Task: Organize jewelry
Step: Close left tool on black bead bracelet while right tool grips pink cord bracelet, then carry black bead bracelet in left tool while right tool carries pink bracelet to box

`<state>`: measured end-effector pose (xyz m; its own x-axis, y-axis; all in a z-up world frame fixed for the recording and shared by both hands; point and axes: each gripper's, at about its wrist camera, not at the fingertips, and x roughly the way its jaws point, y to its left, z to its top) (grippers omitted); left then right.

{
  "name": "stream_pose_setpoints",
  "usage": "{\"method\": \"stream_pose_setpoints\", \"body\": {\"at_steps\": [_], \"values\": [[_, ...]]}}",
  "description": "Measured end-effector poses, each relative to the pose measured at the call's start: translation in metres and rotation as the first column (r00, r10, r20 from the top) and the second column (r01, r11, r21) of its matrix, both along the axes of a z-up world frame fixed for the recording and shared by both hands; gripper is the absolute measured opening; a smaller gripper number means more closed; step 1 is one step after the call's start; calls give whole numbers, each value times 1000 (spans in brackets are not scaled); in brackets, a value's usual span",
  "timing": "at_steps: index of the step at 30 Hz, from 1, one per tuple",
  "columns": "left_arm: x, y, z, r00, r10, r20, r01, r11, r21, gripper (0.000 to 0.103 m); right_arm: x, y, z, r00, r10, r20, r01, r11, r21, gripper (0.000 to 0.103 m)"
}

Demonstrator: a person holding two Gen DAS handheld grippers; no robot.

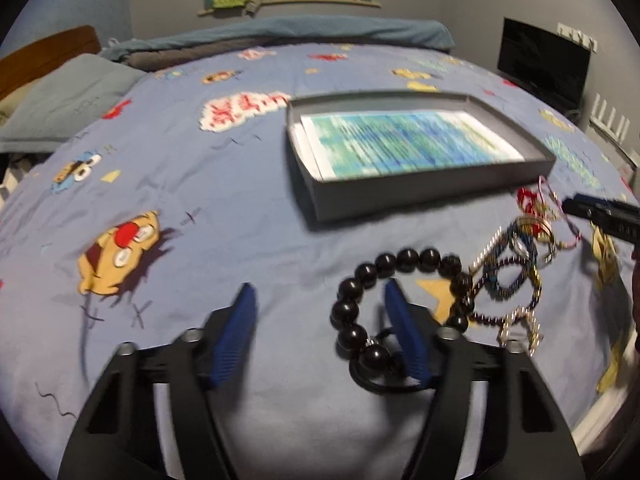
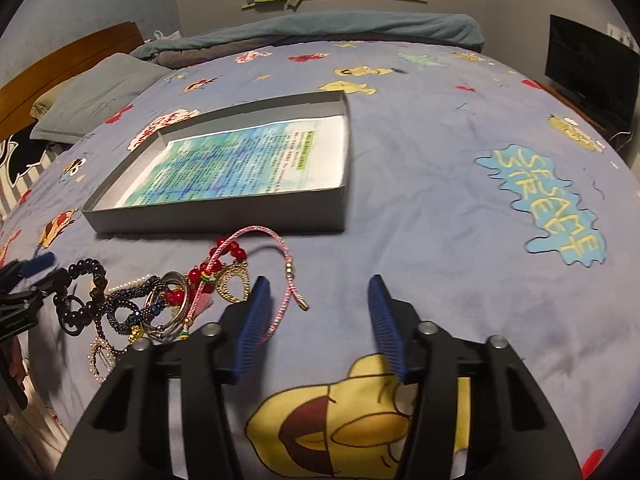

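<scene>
- Left tool [image 1: 320, 300] is released, its blue pads spread; the black round-bead bracelet [image 1: 400, 260] loops round its right pad on the blue cartoon-print bed sheet [image 1: 240, 200].
- Right tool [image 2: 318, 296] is released; the pink woven bangle [image 2: 280, 280] lies beside its left pad.
- The tangled pile of beaded jewelry [image 2: 140, 308] lies near the shallow grey cardboard box [image 2: 224, 220].
</scene>
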<state>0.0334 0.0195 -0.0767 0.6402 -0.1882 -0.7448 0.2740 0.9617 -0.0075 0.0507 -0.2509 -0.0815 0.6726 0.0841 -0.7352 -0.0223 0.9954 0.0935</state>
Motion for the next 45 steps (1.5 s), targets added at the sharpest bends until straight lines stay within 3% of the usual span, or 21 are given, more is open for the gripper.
{"method": "stream_pose_setpoints", "body": {"at_steps": [2, 13, 16, 25, 33, 45], "values": [[2, -2, -5, 1000, -22, -23, 21, 1000, -17, 45, 3, 3, -2, 1000, 15, 3, -15, 1000, -4, 43], [11, -20, -17, 997, -69, -26, 71, 996, 59, 16, 17, 2, -15, 1000, 25, 7, -25, 999, 37, 14], [7, -23, -15, 997, -74, -6, 75, 994, 78, 15, 16, 3, -14, 999, 39, 14, -40, 998, 52, 5], [-10, -19, 15, 993, -86, 80, 82, 995, 50, 15, 1, 8, 5, 995, 53, 85, -58, 996, 62, 5], [-23, -18, 55, 980, -100, 171, 95, 995, 38, 15, -19, 15, 50, 976, 94, 195, -100, 995, 26, 5], [-17, -8, 119, 956, -89, 280, 83, 996, 33, 15, -24, 22, 124, 923, 137, 361, -132, 990, -38, 5]]}}
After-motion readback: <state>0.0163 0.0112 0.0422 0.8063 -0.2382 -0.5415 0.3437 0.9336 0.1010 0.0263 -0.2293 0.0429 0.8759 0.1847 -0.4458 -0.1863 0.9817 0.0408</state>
